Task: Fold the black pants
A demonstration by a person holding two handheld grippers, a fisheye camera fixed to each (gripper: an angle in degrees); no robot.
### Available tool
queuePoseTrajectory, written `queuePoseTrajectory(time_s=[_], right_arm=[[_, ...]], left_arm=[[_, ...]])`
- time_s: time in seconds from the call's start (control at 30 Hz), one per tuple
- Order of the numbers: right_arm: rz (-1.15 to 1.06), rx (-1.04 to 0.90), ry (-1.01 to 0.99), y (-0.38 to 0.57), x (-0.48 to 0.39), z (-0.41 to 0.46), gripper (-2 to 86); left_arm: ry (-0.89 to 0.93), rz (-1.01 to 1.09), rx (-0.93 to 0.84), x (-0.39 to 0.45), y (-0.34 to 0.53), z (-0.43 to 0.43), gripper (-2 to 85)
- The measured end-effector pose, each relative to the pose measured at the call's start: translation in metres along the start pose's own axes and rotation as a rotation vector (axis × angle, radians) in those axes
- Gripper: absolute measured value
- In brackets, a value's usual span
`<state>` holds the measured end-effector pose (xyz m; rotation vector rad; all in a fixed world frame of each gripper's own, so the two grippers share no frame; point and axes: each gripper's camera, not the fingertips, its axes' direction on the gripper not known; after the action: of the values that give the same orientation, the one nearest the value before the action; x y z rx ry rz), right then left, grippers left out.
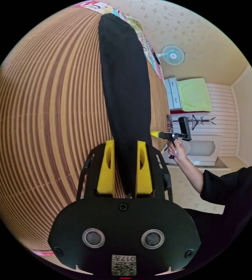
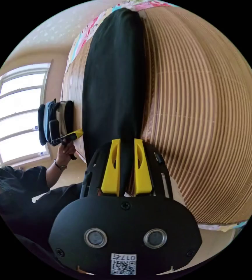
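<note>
We are in a bedroom with pale patterned walls, and under us lies a bed covered by a striped bamboo mat (image 1: 53, 122), with a colourful printed sheet (image 1: 149, 52) showing along its far edge. In the left gripper view we see a wall fan (image 1: 172, 54), a grey drawer unit (image 1: 172, 93) with a green cloth (image 1: 194, 94) beside it, and a coat rack (image 1: 200, 120) further off. In the right gripper view a bright window (image 2: 18, 113) stands at the side, with a pile of bags (image 2: 56, 119) next to the mat's edge.

The black pants (image 1: 126, 96) lie stretched out long across the mat, running away from us toward the far end of the bed. Our left gripper (image 1: 126, 169) has its yellow jaws closed on the near end of the pants, the cloth passing between them. Our right gripper (image 2: 126, 166) grips the near end of the fabric in the same way, both jaws pressing on it.

In the left gripper view a hand (image 1: 176, 150) holds the other gripper just beside the pants' edge; in the right gripper view a hand (image 2: 66, 150) with a wristband (image 2: 60, 166) does likewise. A black sleeve (image 1: 230, 186) shows too.
</note>
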<state>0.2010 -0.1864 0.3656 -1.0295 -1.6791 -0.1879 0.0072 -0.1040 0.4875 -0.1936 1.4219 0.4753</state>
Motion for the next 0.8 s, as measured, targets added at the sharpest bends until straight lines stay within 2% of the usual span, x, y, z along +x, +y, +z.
queuePoseTrajectory(time_s=[0.17, 0.3, 0.4, 0.5, 0.53, 0.67, 0.8], right_arm=[[0.057, -0.064, -0.031, 0.063, 0.001, 0.018, 1.4], [0.137, -0.104, -0.059, 0.145, -0.006, 0.029, 1.0], [0.161, -0.087, -0.104, 0.167, -0.005, 0.014, 1.7], [0.14, 0.079, -0.167, 0.148, 0.008, -0.035, 4.4], [0.133, 0.114, -0.186, 0.129, 0.018, -0.052, 8.1], [0.058, 0.15, -0.167, 0.059, 0.039, -0.086, 13.7], [-0.007, 0.186, -0.167, -0.02, 0.041, -0.11, 14.9]], left_arm=[[-0.117, 0.015, 0.02, 0.038, 0.05, 0.014, 3.9], [-0.029, -0.09, -0.016, 0.042, 0.108, 0.016, 3.7], [0.027, -0.156, -0.052, 0.039, 0.122, 0.01, 4.2], [0.122, -0.18, 0.056, 0.024, 0.109, -0.014, 7.8], [0.142, -0.182, 0.085, 0.02, 0.102, -0.019, 8.8], [0.209, -0.185, 0.238, -0.008, 0.029, -0.05, 14.0], [0.207, -0.111, 0.206, -0.009, -0.072, -0.051, 13.0]])
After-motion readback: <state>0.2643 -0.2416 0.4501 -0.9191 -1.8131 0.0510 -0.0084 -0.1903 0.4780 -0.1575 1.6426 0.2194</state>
